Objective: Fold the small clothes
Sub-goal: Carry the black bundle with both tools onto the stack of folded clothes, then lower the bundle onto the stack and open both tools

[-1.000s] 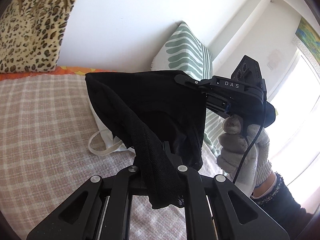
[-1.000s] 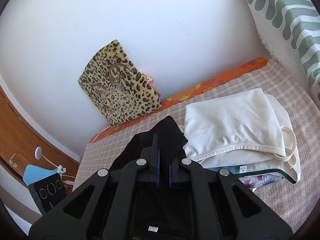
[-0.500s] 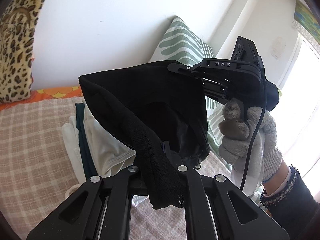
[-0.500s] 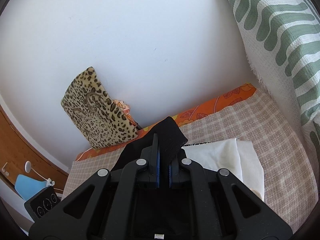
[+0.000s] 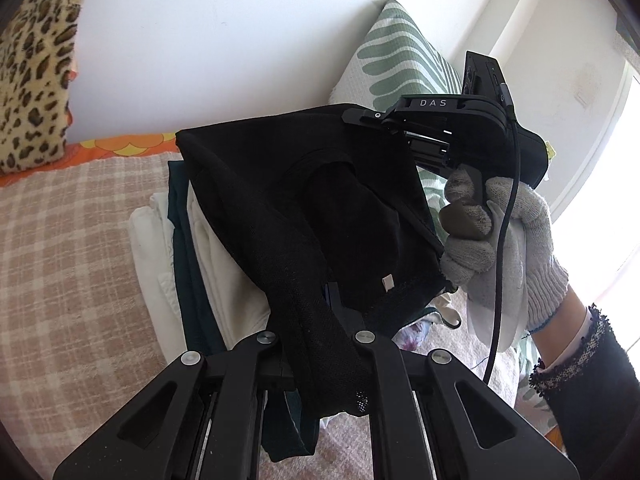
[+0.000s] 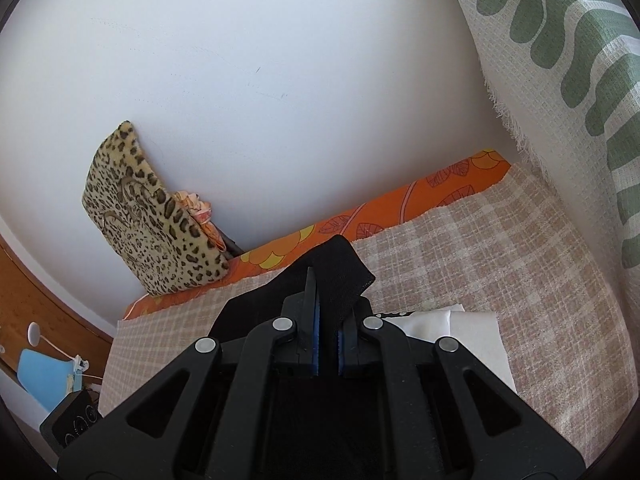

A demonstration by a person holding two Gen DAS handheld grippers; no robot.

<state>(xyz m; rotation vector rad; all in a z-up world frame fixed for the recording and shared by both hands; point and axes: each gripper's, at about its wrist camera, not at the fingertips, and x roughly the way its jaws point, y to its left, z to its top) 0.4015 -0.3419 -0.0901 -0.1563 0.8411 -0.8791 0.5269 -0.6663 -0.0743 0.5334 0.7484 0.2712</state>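
Observation:
A small black garment hangs in the air between my two grippers, over a stack of folded clothes. My left gripper is shut on its near mesh edge. My right gripper, held by a gloved hand, is shut on its far right corner. In the right wrist view my right gripper pinches a black band of the garment. A white folded piece of the stack lies just below it.
The bed has a beige checked cover. A leopard cushion leans on the wall at the left. A green-and-white leaf cushion stands at the back right. An orange sheet edge runs along the wall.
Both grippers have carried the black garment across the bed until it hangs over the folded stack. The right gripper has tipped up toward the wall. Both grips are unchanged.

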